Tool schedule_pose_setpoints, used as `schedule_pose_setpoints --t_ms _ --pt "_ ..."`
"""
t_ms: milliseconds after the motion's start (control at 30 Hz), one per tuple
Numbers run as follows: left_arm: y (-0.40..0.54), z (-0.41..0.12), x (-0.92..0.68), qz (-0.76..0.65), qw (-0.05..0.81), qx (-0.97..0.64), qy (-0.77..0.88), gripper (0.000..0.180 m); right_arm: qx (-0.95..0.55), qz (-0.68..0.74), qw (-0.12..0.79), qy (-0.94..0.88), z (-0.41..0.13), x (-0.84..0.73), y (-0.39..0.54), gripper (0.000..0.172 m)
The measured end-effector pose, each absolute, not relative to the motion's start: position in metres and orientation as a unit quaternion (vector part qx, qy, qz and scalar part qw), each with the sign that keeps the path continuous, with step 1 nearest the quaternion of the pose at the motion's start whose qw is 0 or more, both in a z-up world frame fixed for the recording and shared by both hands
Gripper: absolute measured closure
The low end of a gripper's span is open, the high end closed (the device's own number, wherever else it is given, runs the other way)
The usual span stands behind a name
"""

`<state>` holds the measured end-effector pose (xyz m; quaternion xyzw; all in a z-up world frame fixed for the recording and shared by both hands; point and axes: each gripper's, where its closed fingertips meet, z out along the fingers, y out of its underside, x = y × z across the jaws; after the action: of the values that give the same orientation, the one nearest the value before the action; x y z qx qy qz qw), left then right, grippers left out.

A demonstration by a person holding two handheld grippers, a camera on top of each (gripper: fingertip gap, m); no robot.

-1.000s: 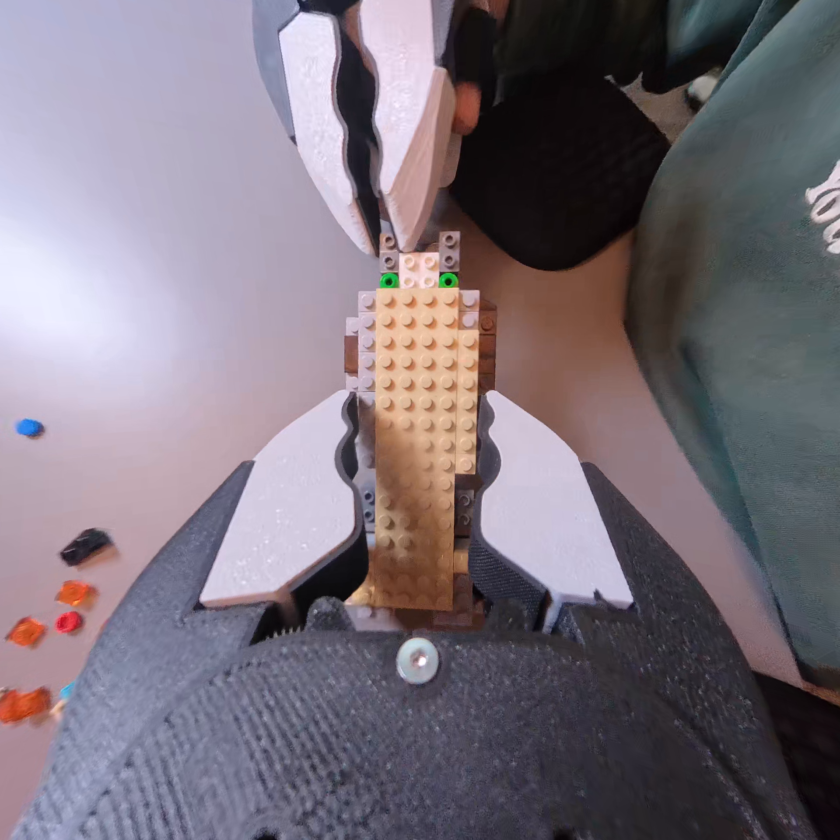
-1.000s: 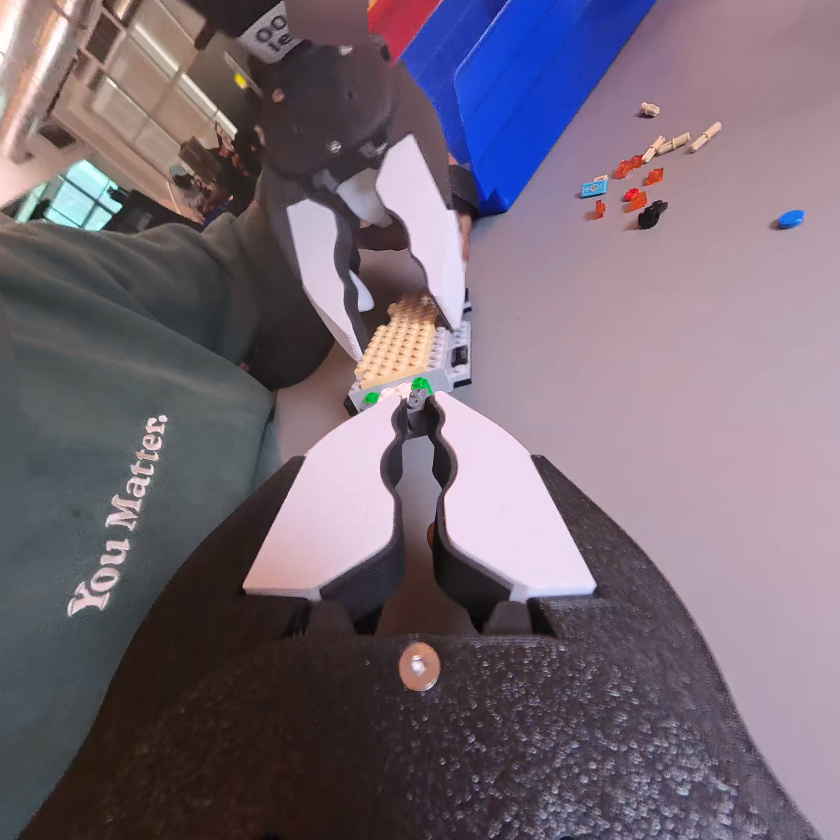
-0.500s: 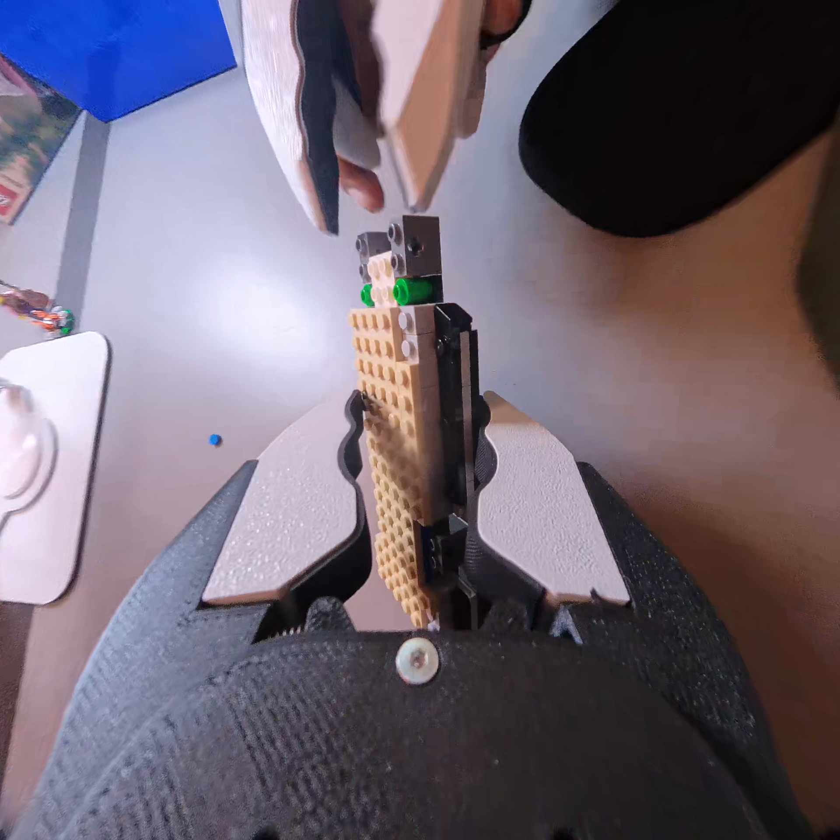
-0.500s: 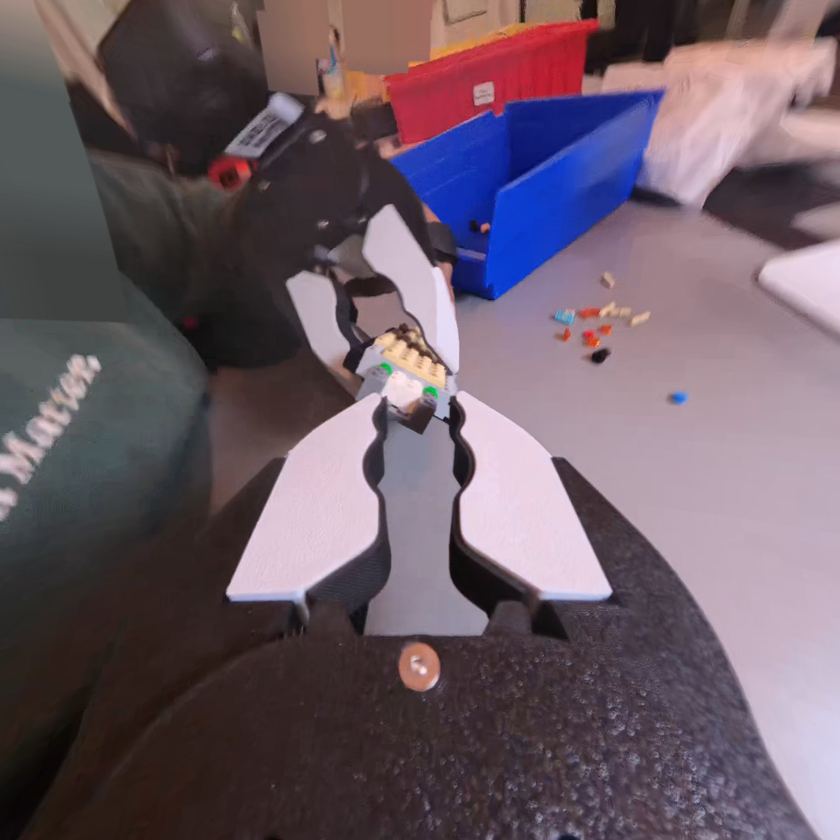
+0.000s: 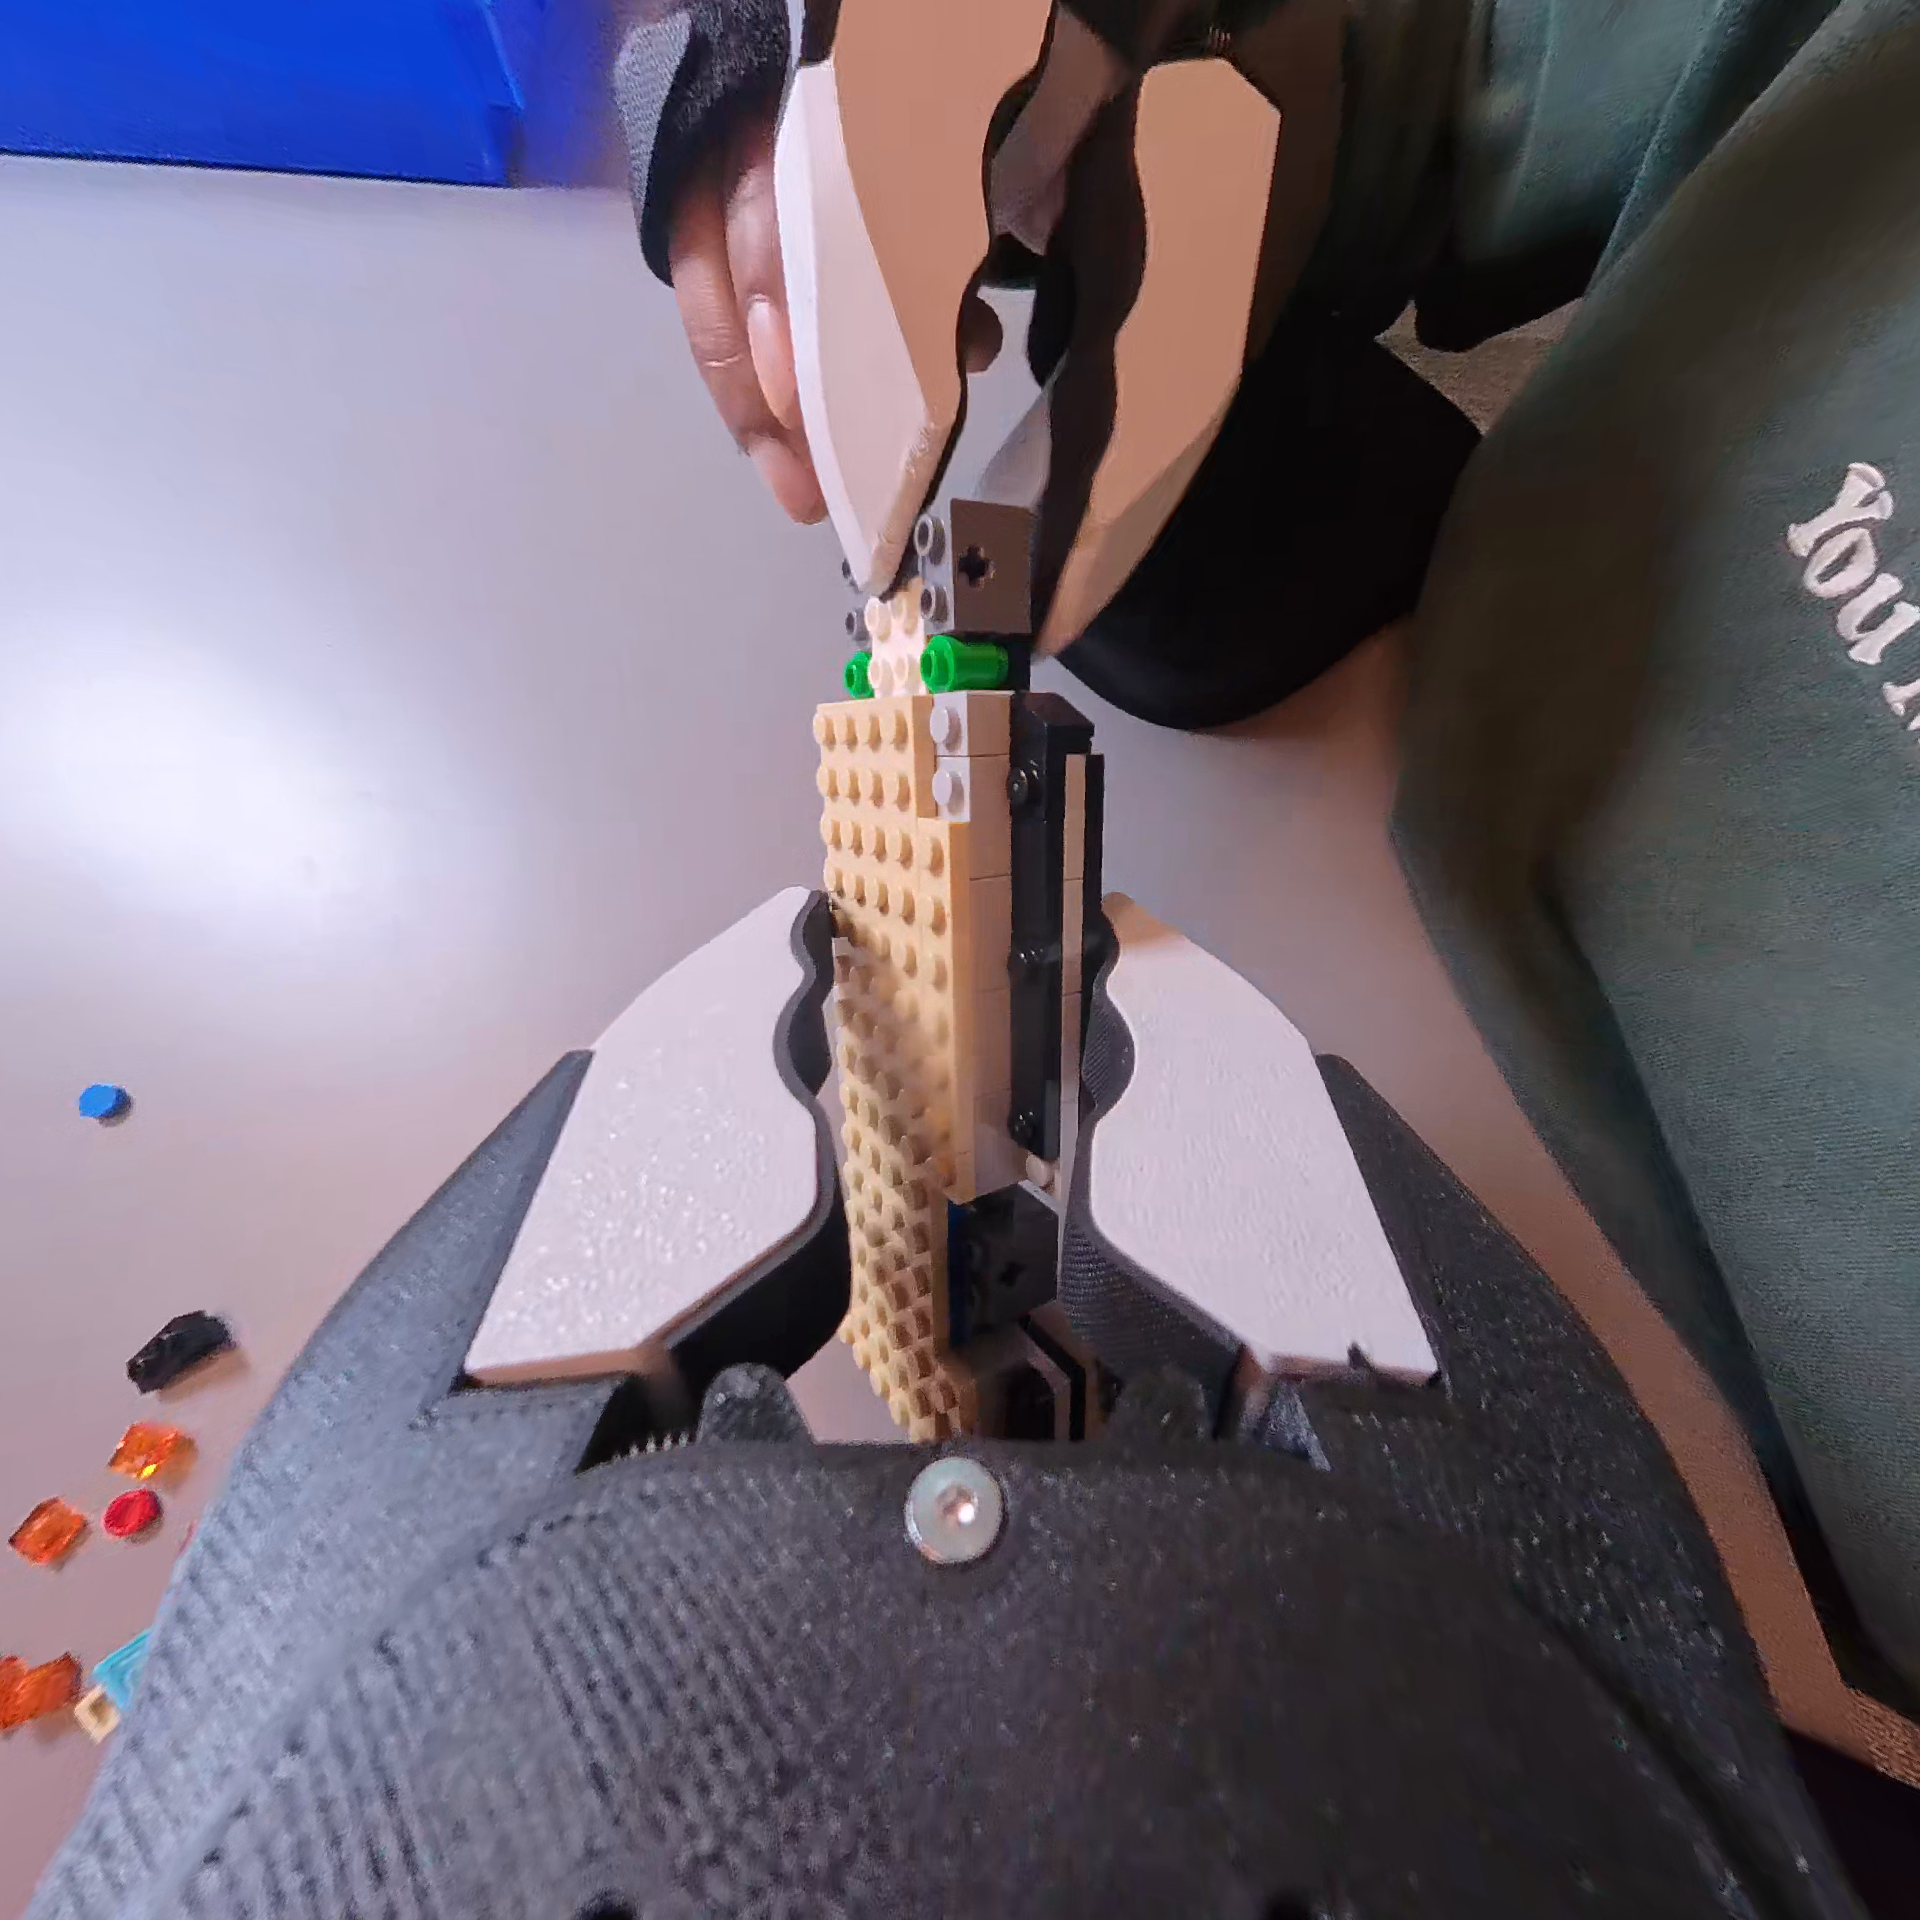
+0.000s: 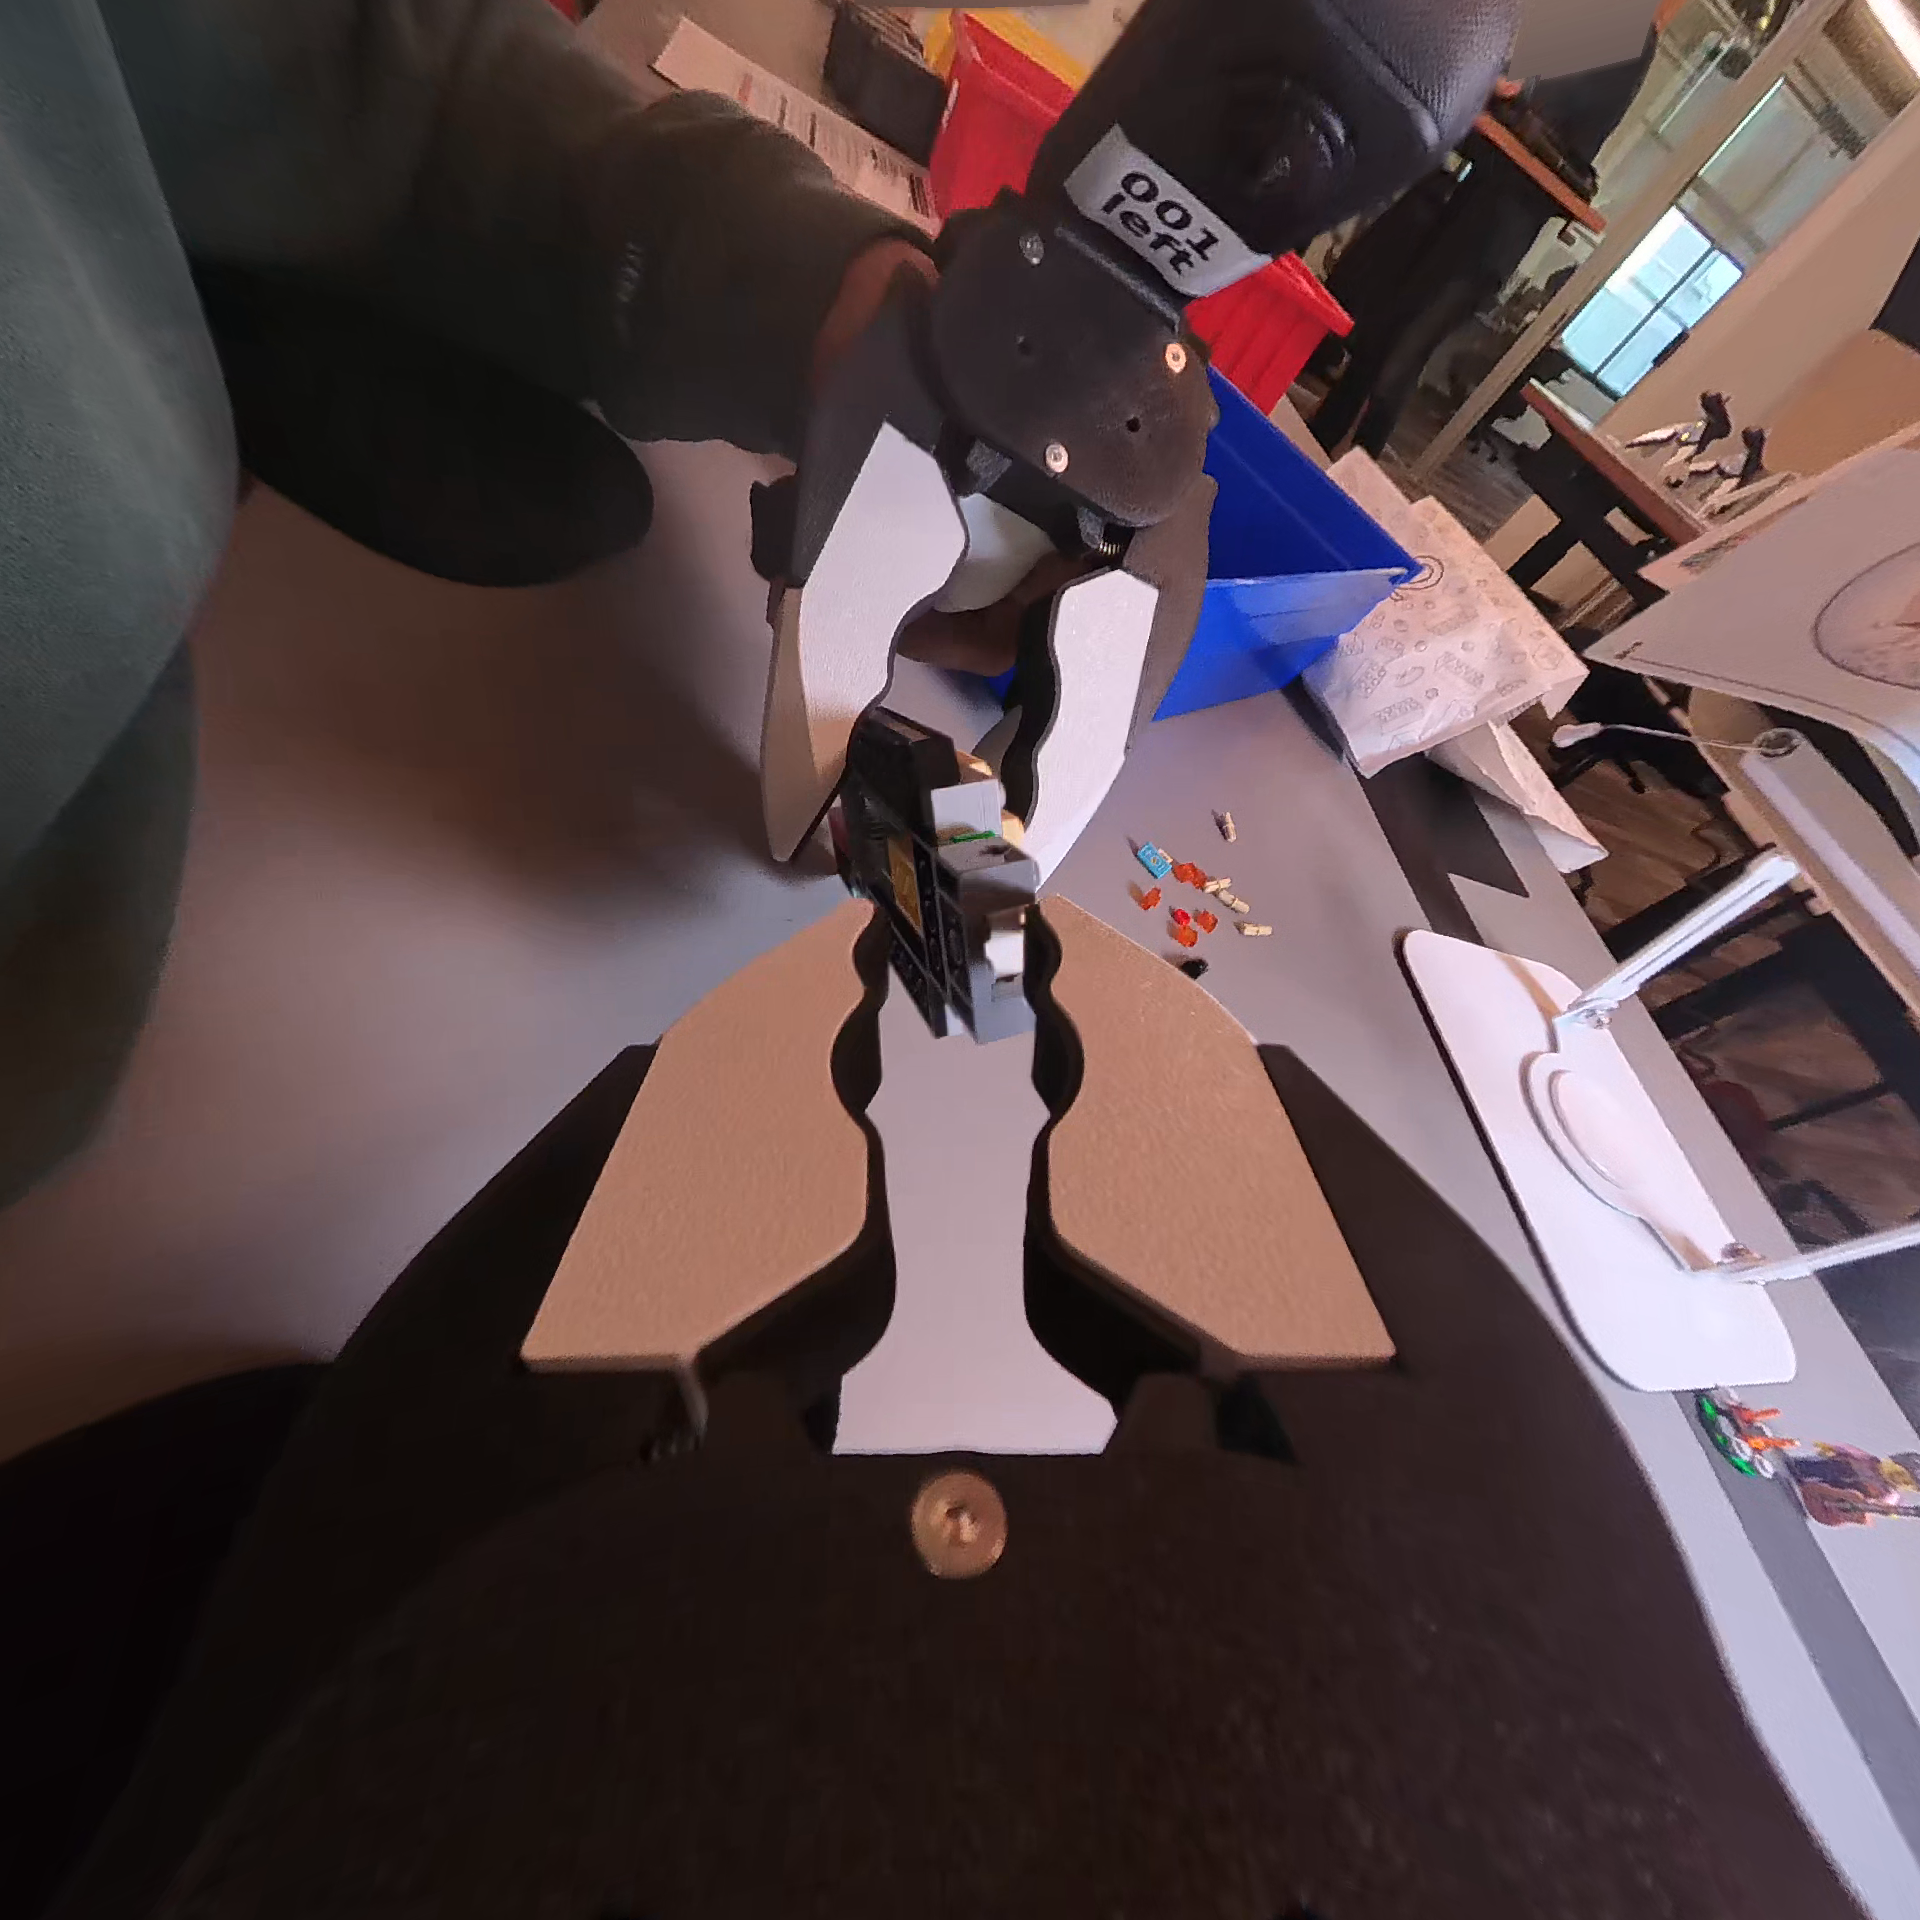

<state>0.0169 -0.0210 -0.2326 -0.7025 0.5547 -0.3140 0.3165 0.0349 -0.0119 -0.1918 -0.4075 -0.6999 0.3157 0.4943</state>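
My left gripper is shut on a tan, black and grey brick model. One pad presses the studded tan face and the other the black underside. The model points away from me and is held above the grey table. Its far end has green studs and a grey head. My right gripper comes from the opposite side and is shut on that grey end, with a fingertip on each side. The right gripper also shows in the left wrist view, and the left gripper shows in the right wrist view.
Loose small orange, red, black and tan pieces lie on the table, also in the left wrist view, with a blue stud. A blue bin, printed paper and a white lamp base lie beyond. A person's green sweatshirt is close by. Left tips and right tips are each some 20 cm from the blue stud.
The model has turned in my left grasp from studs facing the camera to edge-on. My right gripper let go of the grey end, opened wider, pulled back, then closed over that end again.
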Motion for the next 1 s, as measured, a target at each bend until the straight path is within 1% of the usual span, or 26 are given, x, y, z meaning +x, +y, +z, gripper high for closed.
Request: schedule_pose_setpoints --t_ms 33,133,267,333,367,400,433,533,600,733,800,833,900,967,1000 --pt "-0.022 -0.233 0.017 -0.317 0.315 -0.702 0.555 0.133 -0.404 0.307 0.505 -0.699 -0.19 0.035 -0.011 0.156" --pt "-0.022 -0.234 0.014 -0.314 0.305 -0.708 0.555 0.133 -0.427 0.315 0.493 -0.69 -0.192 0.033 -0.008 0.158" --pt "-0.013 -0.218 0.018 -0.25 0.387 -0.686 0.563 0.13 -0.486 0.367 0.453 -0.651 -0.191 0.03 -0.003 0.16" --pt "-0.008 -0.214 0.021 -0.197 0.413 -0.678 0.575 0.14 -0.504 0.395 0.43 -0.637 -0.193 0.028 -0.005 0.16" --pt "-0.008 -0.214 0.023 -0.184 0.414 -0.674 0.583 0.149 -0.508 0.405 0.42 -0.633 -0.193 0.026 -0.007 0.16" --pt "-0.007 -0.216 0.023 -0.177 0.412 -0.677 0.583 0.154 -0.507 0.408 0.415 -0.636 -0.195 0.025 -0.009 0.16" --pt "-0.007 -0.218 0.023 -0.181 0.403 -0.679 0.587 0.155 -0.502 0.403 0.414 -0.644 -0.198 0.025 -0.011 0.159" --pt "-0.013 -0.224 0.021 -0.196 0.376 -0.685 0.593 0.156 -0.492 0.4 0.388 -0.669 -0.206 0.026 -0.018 0.157" --pt "-0.015 -0.227 0.019 -0.19 0.361 -0.689 0.6 0.156 -0.489 0.408 0.371 -0.676 -0.21 0.026 -0.023 0.151" --pt "-0.016 -0.228 0.017 -0.199 0.354 -0.695 0.593 0.156 -0.485 0.409 0.378 -0.674 -0.211 0.024 -0.022 0.15" --pt "-0.017 -0.229 0.019 -0.204 0.349 -0.694 0.596 0.156 -0.505 0.417 0.371 -0.658 -0.21 0.023 -0.017 0.141" --pt "-0.018 -0.231 0.02 -0.201 0.348 -0.693 0.598 0.156 -0.508 0.424 0.368 -0.653 -0.209 0.023 -0.016 0.138" --pt "-0.018 -0.233 0.023 -0.203 0.344 -0.692 0.601 0.156 -0.501 0.426 0.367 -0.658 -0.208 0.022 -0.019 0.142" --pt "-0.018 -0.233 0.023 -0.212 0.337 -0.694 0.6 0.156 -0.484 0.403 0.382 -0.676 -0.211 0.02 -0.023 0.156" --pt "-0.019 -0.233 0.023 -0.217 0.334 -0.694 0.599 0.156 -0.472 0.387 0.397 -0.685 -0.211 0.02 -0.024 0.156"
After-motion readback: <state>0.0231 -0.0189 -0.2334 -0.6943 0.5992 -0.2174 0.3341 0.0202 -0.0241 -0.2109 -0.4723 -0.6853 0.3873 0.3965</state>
